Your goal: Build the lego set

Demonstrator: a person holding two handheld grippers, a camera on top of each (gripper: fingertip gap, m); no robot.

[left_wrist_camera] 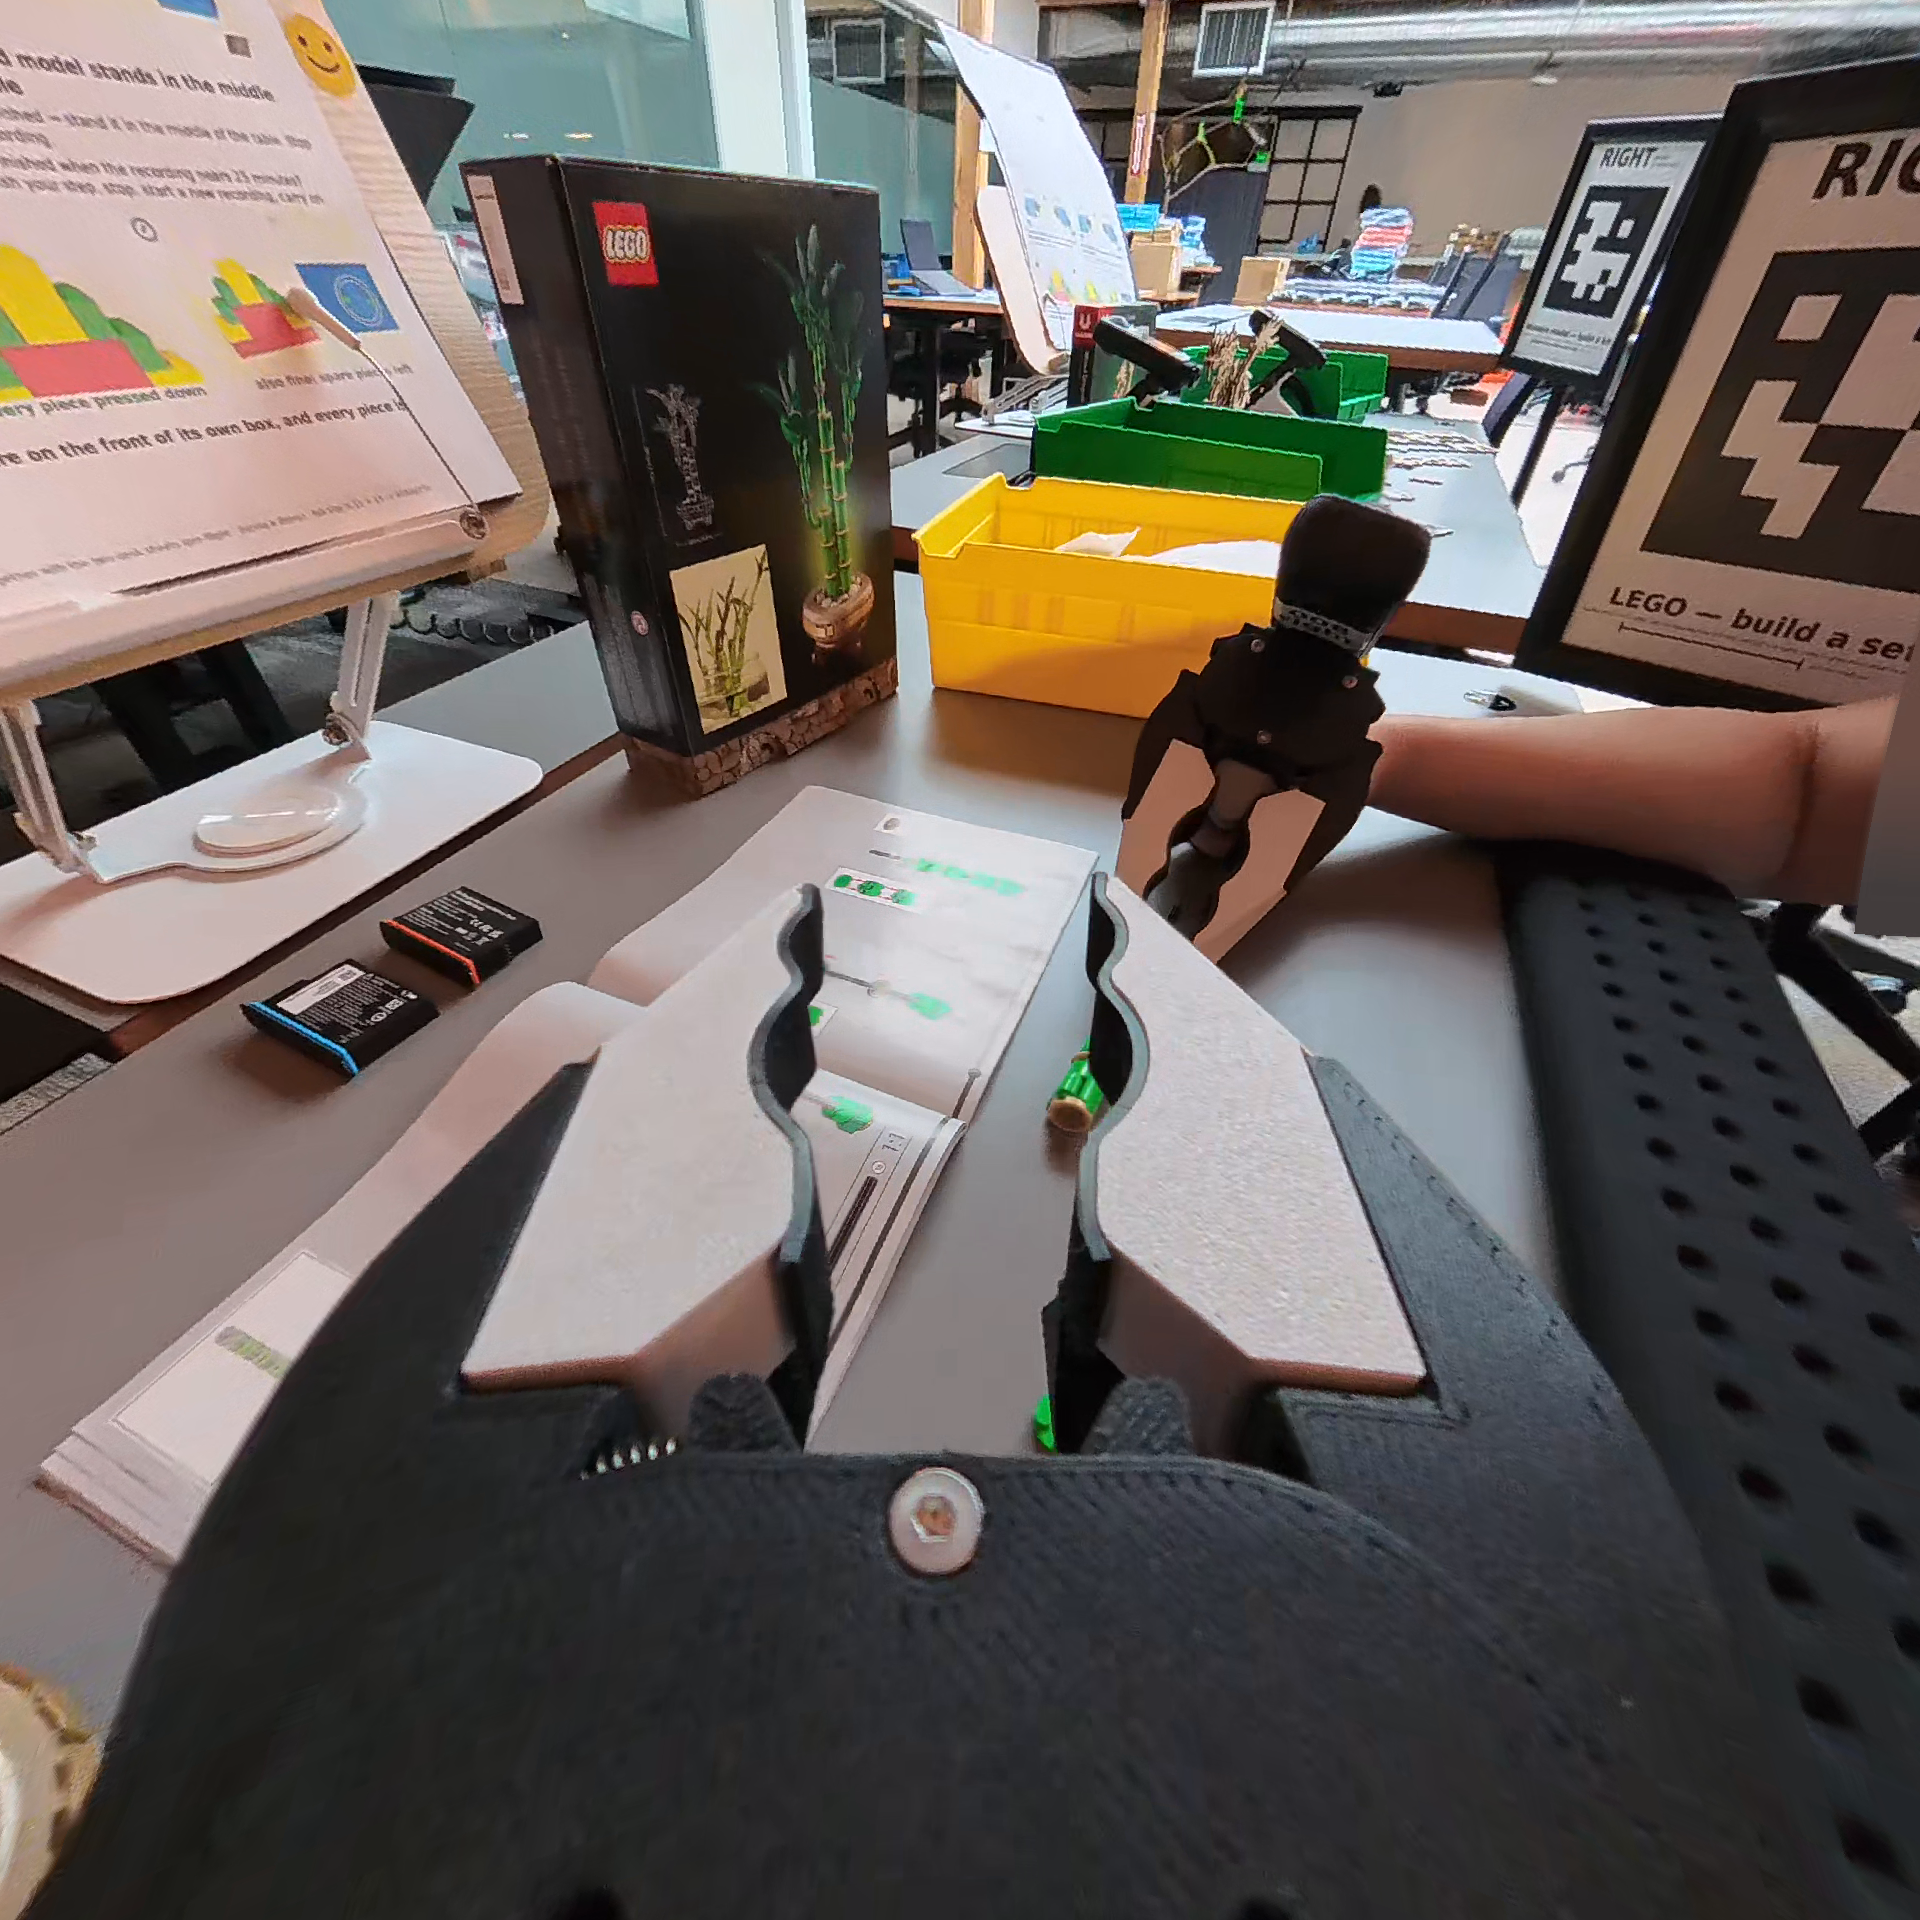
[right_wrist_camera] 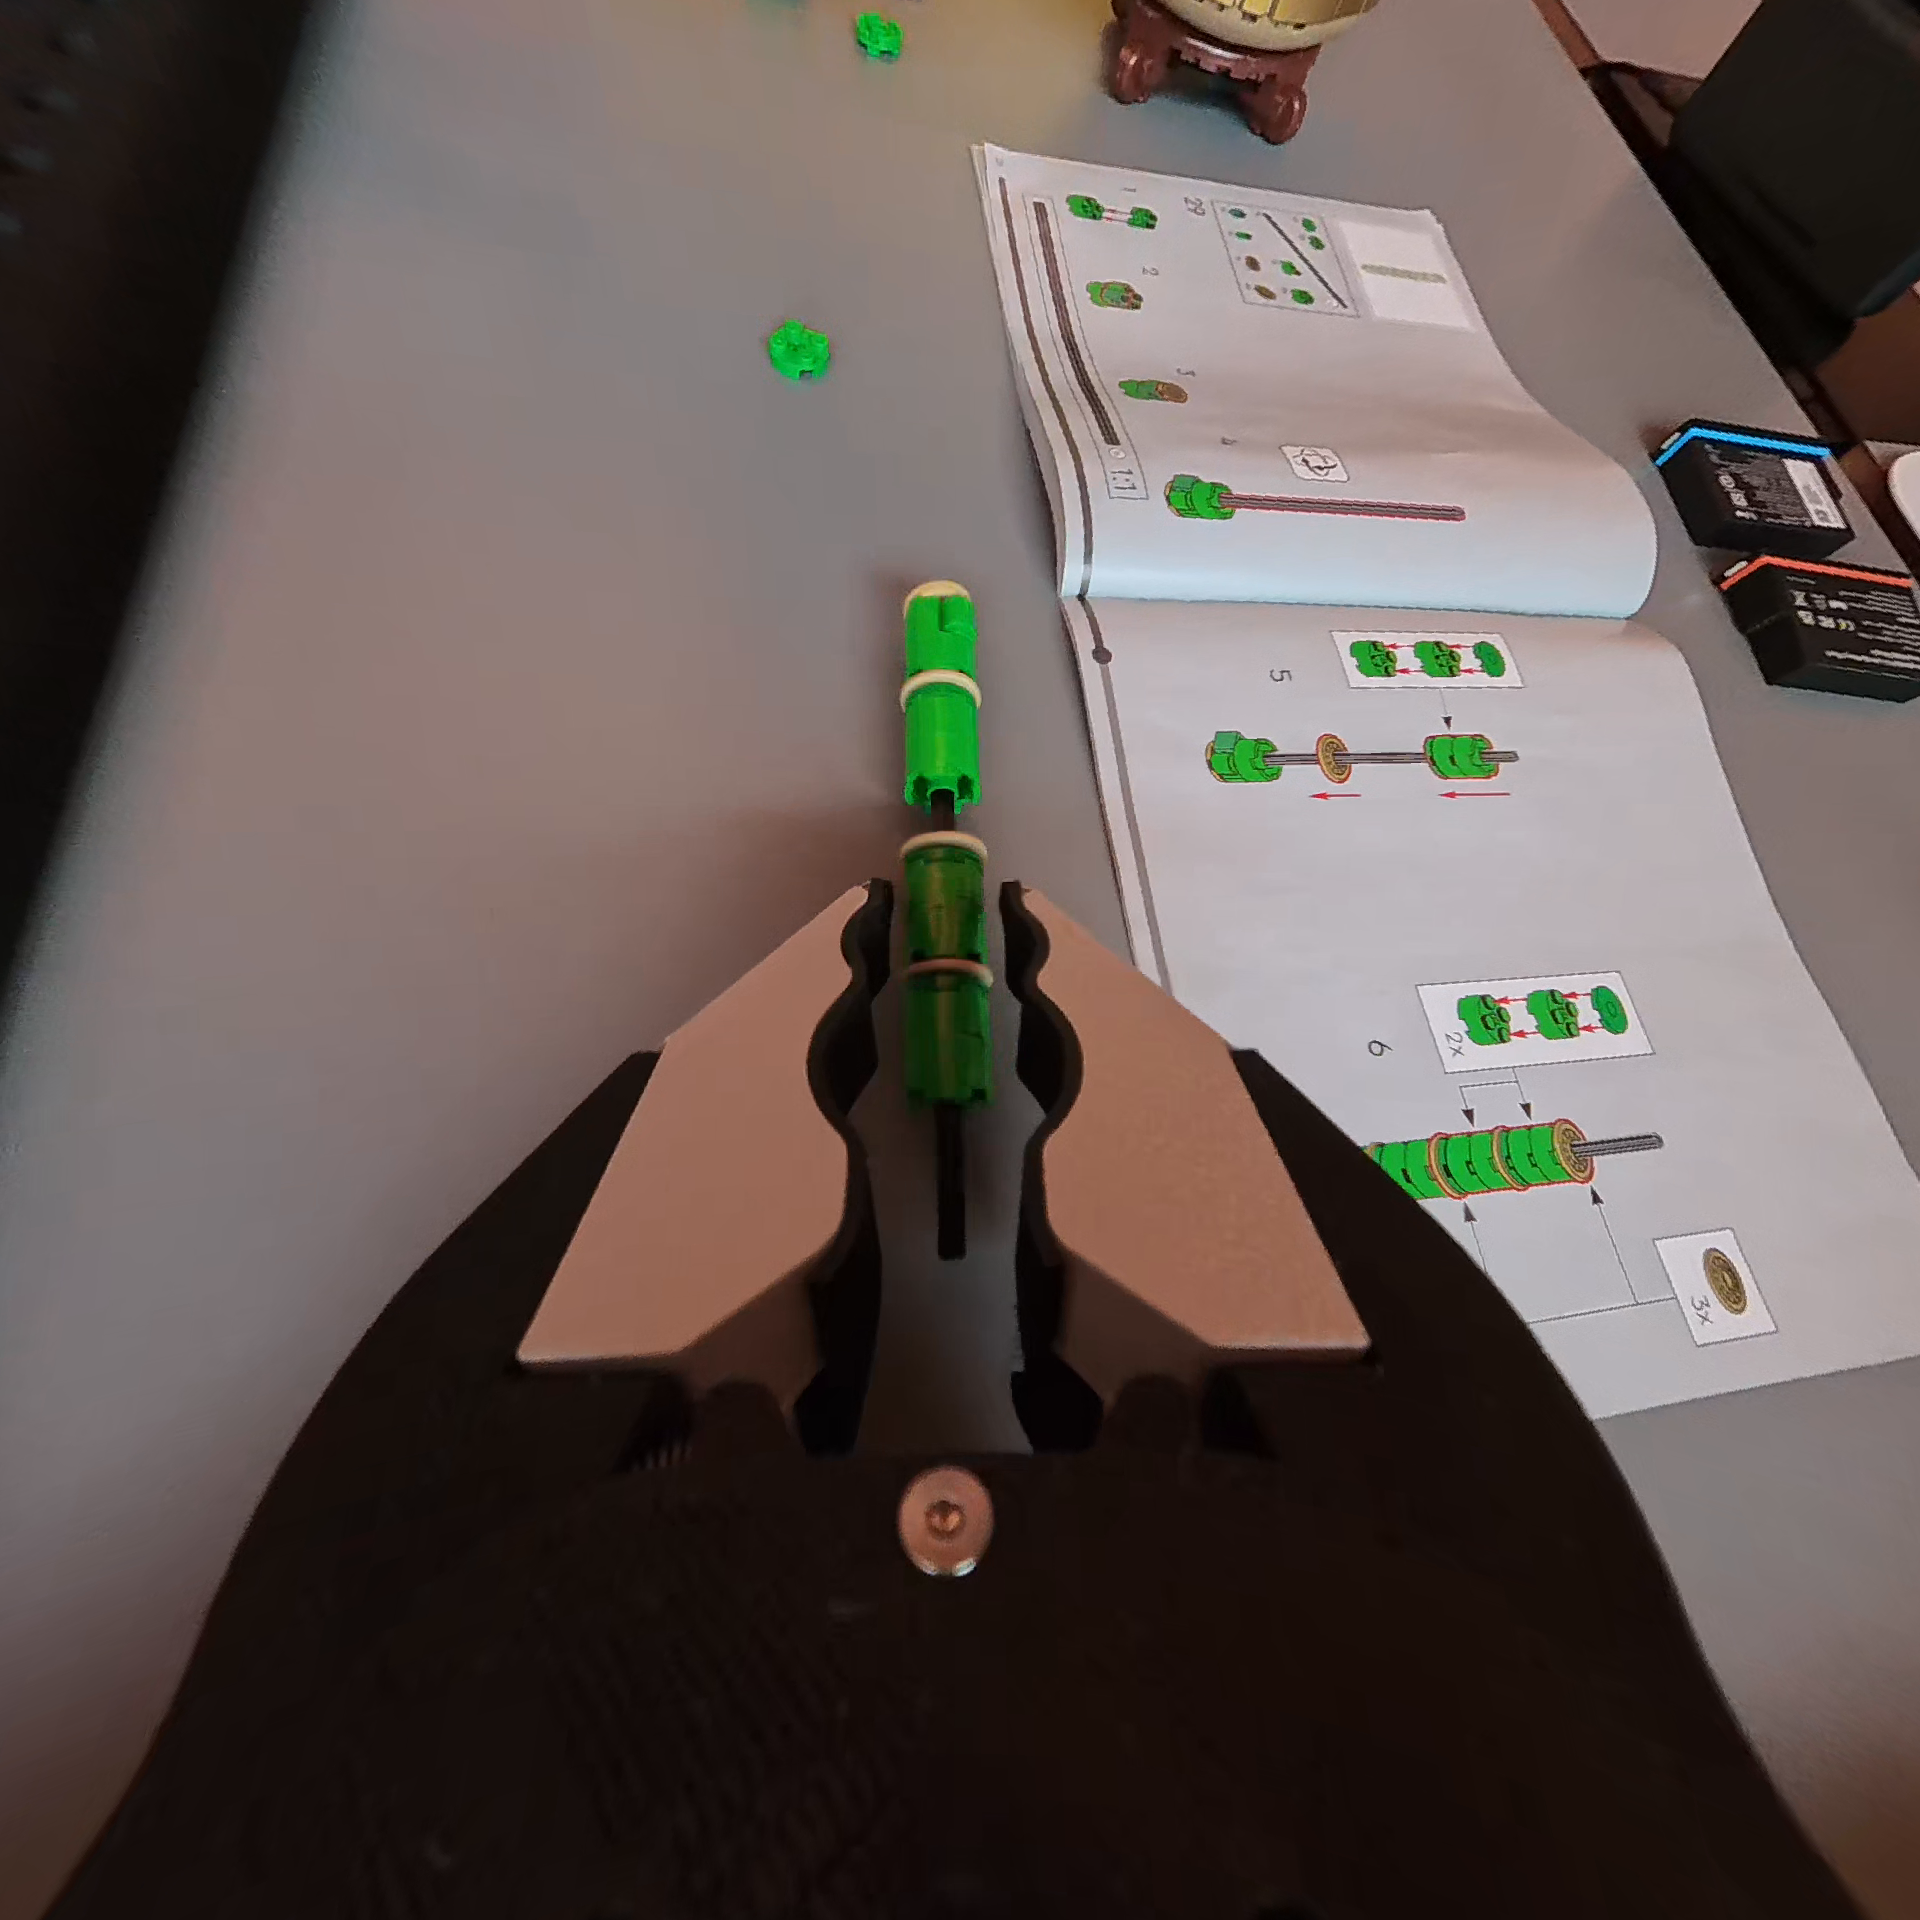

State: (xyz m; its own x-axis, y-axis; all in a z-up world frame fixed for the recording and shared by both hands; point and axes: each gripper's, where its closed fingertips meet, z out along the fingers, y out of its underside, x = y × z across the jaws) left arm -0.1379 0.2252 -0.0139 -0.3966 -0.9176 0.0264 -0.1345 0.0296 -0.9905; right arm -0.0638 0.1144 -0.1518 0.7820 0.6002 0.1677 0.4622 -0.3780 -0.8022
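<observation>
A green bamboo stalk [right_wrist_camera: 940, 727] of round bricks and cream rings on a black axle lies on the grey table. My right gripper [right_wrist_camera: 945, 896] straddles its near segments. The jaws are narrowly apart, with slim gaps on both sides of the stalk. In the left wrist view the right gripper [left_wrist_camera: 1195, 914] points down at the table, and the stalk's tan end [left_wrist_camera: 1070, 1101] peeks out beside my finger. My left gripper [left_wrist_camera: 951, 935] is open and empty above the open instruction booklet [left_wrist_camera: 935, 935], which also shows in the right wrist view [right_wrist_camera: 1351, 862].
Two loose green round bricks [right_wrist_camera: 798, 348] [right_wrist_camera: 878, 31] lie beyond the stalk, near a brown pot base [right_wrist_camera: 1210, 62]. The set's box [left_wrist_camera: 727, 468], a yellow bin [left_wrist_camera: 1101, 613], a green bin [left_wrist_camera: 1205, 447], two batteries [left_wrist_camera: 343, 1013] [left_wrist_camera: 462, 930] and a document stand [left_wrist_camera: 260, 810] ring the table. There is about 20 cm between the tips of the two grippers.
</observation>
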